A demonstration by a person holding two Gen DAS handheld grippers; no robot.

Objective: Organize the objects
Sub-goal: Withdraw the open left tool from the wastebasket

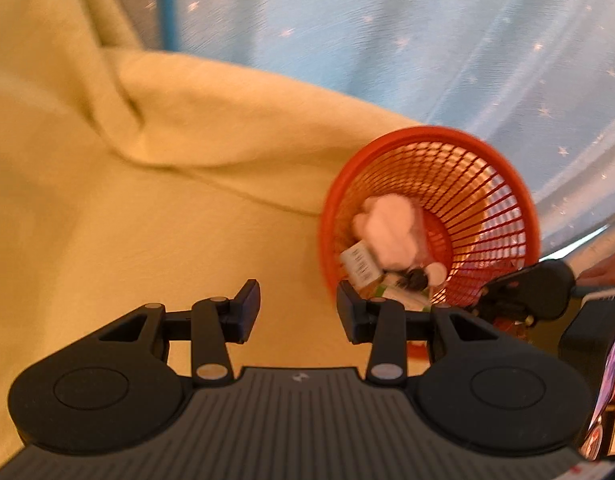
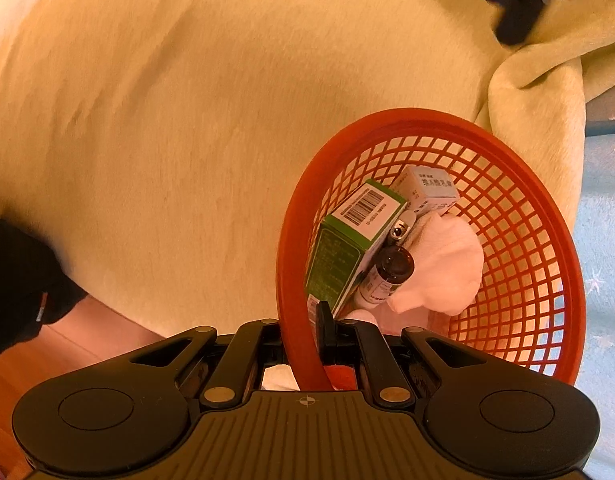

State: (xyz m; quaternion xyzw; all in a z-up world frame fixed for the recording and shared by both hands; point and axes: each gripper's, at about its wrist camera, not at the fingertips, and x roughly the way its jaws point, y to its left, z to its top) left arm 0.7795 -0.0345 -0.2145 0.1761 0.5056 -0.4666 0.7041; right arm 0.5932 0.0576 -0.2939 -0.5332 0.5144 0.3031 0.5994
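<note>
Left wrist view
Backdrop: yellow blanket (image 1: 155,208) rumpled under everything, with a pale blue star-dotted curtain (image 1: 427,48) behind it.
Landmark: the red mesh basket (image 1: 503,184) lies tipped, its mouth turned toward my camera, resting on the blanket at the curtain's foot.
My left claw (image 1: 298,312): fingers spread wide with nothing between them, hovering over bare blanket just left of the basket's rim.
Inside the basket: a white-pink cloth (image 1: 389,228), a small white carton (image 1: 359,262) below it, and darker bits too blurred to name.
Right of the basket: the black body of my other tool touches the basket's lower edge.

Right wrist view
Backdrop: the same yellow blanket (image 2: 187,140) fills the view; a dark sleeve (image 2: 15,280) sits at the left edge.
My right claw (image 2: 303,332): pressed together on the basket's near rim (image 2: 295,280), the red band passing between the fingers.
Inside the basket: a green box (image 2: 339,256) with a barcode leans against the near wall; a white box (image 2: 427,190) is behind it; a brown-capped bottle (image 2: 391,268) lies beside the green box; the pale cloth (image 2: 443,268) rests right of the bottle.
Far corner: my left tool (image 2: 519,4), blurred, well away from the basket.
</note>
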